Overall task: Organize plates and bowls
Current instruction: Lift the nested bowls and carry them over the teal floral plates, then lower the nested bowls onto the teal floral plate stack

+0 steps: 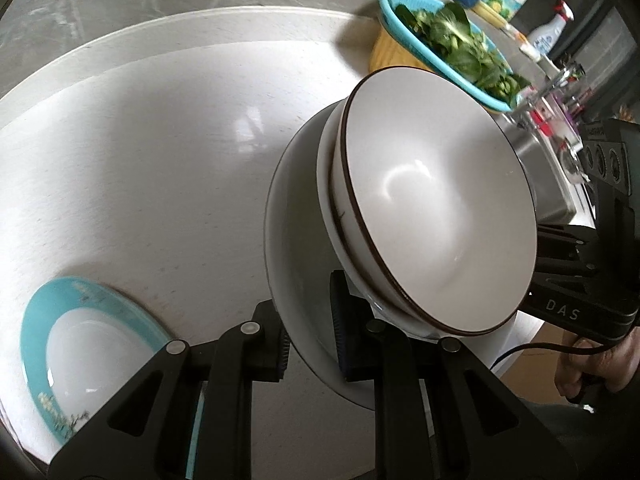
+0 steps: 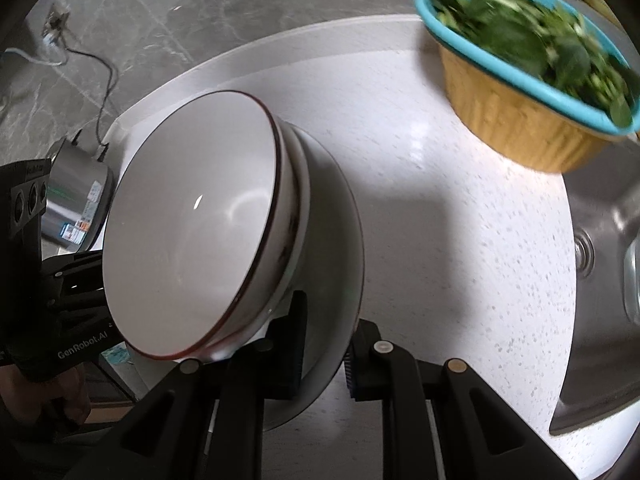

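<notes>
A white plate [image 1: 292,208] [image 2: 340,240] hangs tilted above the counter, carrying a stack of two white bowls. The top bowl [image 1: 436,200] [image 2: 192,240] has a thin brown rim; the lower bowl [image 1: 326,168] shows only as an edge beneath it. My left gripper [image 1: 312,340] is shut on the plate's near rim. At the opposite side my right gripper [image 2: 326,356] is shut on the rim too. A teal-rimmed plate [image 1: 92,344] lies on the white counter at the lower left of the left wrist view.
A teal colander of leafy greens in a yellow basin [image 1: 440,40] [image 2: 520,60] stands at the back of the counter. A steel sink [image 2: 600,240] lies to the right, a steel pot [image 2: 76,200] to the left. Bottles [image 1: 548,36] crowd the far corner.
</notes>
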The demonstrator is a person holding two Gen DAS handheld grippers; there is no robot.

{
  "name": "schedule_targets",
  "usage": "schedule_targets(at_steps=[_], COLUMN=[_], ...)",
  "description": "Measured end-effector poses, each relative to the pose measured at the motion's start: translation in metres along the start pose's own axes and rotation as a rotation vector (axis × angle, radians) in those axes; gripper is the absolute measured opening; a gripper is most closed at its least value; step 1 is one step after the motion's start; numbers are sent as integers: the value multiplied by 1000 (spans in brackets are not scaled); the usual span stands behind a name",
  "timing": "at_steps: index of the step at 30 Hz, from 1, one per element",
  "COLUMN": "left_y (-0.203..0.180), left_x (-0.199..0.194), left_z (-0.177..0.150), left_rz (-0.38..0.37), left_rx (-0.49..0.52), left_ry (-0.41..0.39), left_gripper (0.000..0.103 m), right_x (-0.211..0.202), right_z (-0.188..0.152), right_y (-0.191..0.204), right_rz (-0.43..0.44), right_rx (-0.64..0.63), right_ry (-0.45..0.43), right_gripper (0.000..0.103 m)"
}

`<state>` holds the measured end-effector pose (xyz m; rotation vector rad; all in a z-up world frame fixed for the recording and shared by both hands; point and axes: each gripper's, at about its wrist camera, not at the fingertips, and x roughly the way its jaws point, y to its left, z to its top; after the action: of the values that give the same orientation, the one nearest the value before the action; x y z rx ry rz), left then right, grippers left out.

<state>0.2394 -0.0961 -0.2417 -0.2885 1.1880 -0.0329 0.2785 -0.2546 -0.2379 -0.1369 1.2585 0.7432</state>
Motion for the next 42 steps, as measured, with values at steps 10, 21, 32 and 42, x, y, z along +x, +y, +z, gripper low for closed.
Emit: schedule_targets(at_steps=[10,21,32,42], left_y=[46,119,172,216], left_x=[-46,-94,-113,-113], left_z=[-27,-76,-127,-167], left_rz=[48,114,149,162], left_rx=[-108,-245,-337,-388], left_ry=[-42,-62,-42,-20], left_gripper=[16,16,15,15], right_x=[3,25,56,82], right_z=[22,33,32,22], right_y=[63,138,192,214], right_rz=[51,125,173,179], right_rx=[-141,-285,-375,-399], right_ry=[6,48,112,178], right_gripper=[18,18,18,18])
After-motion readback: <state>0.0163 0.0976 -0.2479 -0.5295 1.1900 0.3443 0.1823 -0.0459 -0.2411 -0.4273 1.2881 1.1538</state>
